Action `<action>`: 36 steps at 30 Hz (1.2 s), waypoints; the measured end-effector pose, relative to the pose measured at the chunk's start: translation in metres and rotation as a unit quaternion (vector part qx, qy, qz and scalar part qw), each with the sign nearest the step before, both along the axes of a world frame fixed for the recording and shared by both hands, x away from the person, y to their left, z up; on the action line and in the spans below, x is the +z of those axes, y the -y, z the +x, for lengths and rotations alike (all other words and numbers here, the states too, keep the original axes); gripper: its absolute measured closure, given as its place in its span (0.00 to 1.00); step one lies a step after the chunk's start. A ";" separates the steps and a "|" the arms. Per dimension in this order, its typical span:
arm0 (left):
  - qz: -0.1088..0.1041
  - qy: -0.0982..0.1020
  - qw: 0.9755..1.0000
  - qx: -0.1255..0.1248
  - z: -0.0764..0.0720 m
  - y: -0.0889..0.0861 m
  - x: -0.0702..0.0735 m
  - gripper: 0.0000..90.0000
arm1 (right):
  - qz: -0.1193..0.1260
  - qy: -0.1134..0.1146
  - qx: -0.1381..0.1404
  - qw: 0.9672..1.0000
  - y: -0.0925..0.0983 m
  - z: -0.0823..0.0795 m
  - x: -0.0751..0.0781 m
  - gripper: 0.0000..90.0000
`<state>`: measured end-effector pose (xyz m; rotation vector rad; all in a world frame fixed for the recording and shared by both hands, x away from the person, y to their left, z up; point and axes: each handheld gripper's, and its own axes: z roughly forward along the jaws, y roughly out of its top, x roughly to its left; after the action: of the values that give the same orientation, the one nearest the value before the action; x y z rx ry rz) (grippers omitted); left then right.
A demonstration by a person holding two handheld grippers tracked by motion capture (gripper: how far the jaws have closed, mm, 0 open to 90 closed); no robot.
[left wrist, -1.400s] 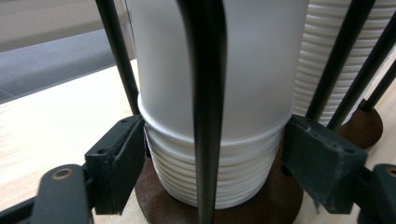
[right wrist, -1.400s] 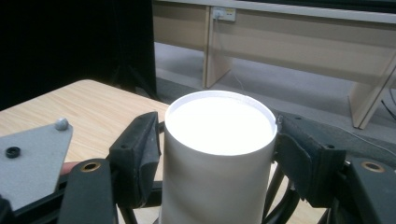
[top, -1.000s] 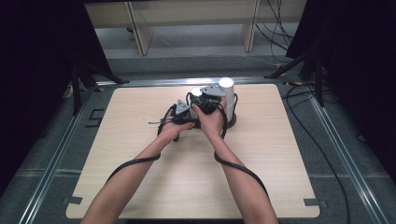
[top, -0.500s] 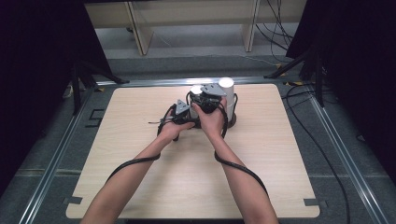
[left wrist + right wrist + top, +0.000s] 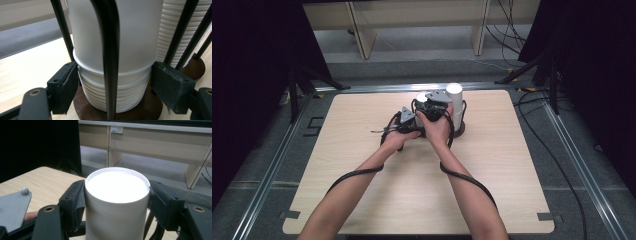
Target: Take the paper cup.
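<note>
Even overhead light falls on the pale wooden surface (image 5: 362,200), while both sides of the high view sink into black. The white cup top (image 5: 117,185) is blown out with glare in the right gripper view. Close up, the paper cups (image 5: 117,45) look soft and shaded.

Black rods (image 5: 110,50) ring cup stack (image 5: 117,37); second stack (image 5: 172,27) crowds just beside.

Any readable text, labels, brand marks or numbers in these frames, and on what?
None can be read.
The white paper cups are plain, with no print.
The wall outlet plate beyond the table is too small to tell any marking.
</note>
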<state>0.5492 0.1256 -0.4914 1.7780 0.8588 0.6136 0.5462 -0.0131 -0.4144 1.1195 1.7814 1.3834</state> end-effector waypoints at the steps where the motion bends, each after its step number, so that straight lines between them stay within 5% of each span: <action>1: 0.002 -0.001 1.000 0.001 0.000 0.000 0.000 0.25 | -0.001 0.005 0.004 1.000 0.001 0.001 0.000 0.38; 16: 0.000 0.001 1.000 -0.001 0.000 0.000 0.000 0.25 | 0.017 0.028 0.012 0.999 0.003 -0.008 0.024 0.40; 17: 0.022 0.000 1.000 -0.006 0.001 -0.002 0.001 0.25 | 0.016 0.036 0.013 0.999 0.004 -0.008 0.025 0.40; 25: 0.028 0.000 1.000 -0.004 0.000 -0.003 0.001 0.25 | 0.016 0.053 0.020 0.998 0.004 -0.012 0.039 0.40; 26: 0.005 -0.004 1.000 0.002 -0.001 0.000 0.000 0.25 | 0.019 0.061 0.020 0.998 0.004 -0.013 0.041 0.40; 36: 0.009 -0.005 1.000 -0.002 0.000 0.000 -0.001 0.25 | 0.028 0.071 0.020 0.997 0.006 -0.017 0.052 0.40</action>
<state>0.5491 0.1258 -0.4921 1.7993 0.8592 0.6112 0.5291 -0.0195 -0.3623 0.9934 1.6822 1.5065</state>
